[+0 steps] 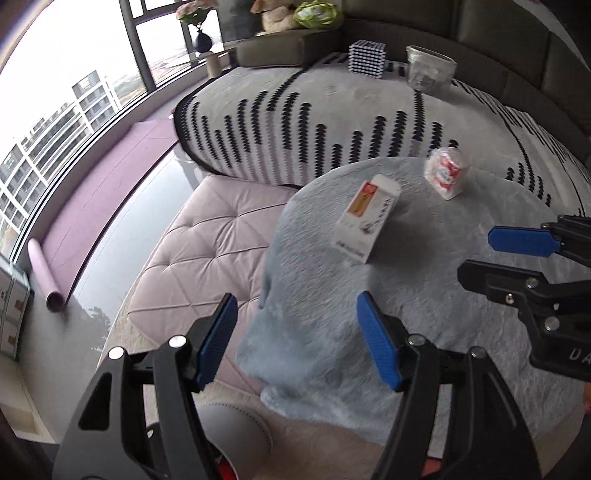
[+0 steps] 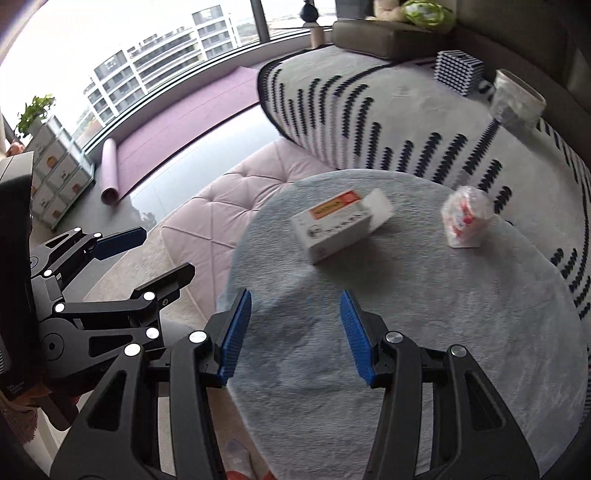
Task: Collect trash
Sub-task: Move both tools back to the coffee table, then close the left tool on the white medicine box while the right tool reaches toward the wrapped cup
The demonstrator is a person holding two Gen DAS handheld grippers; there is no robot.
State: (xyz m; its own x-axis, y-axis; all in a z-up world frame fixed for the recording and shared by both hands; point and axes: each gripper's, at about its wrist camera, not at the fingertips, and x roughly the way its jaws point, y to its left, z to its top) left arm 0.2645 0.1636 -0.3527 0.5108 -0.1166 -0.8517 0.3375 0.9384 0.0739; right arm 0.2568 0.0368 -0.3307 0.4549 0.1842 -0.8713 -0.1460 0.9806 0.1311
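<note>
floor-to-ceiling windows curve along the far left of the room, with a purple mat beneath them and a pale roll lying at its end. below me sits a round surface under a fluffy light-blue cover, with a tufted pink cushion just to its left. beyond it a white rug with dark zigzag stripes runs to a grey sofa.

two bits of trash rest on the blue cover, both toward its far side. a white carton with a red and orange label lies on its side, and to its right, a little apart, stands a crumpled clear wrapper with red print. far off on the rug, near the sofa, a clear plastic tub sits beside a checkered black-and-white box.

my left jaws are released, blue pads spread with only the cover's left edge showing between them. my right jaws are released as well, a bit narrower, nothing between the pads. both hang above the near part of the cover, well short of the carton and touching neither piece.
</note>
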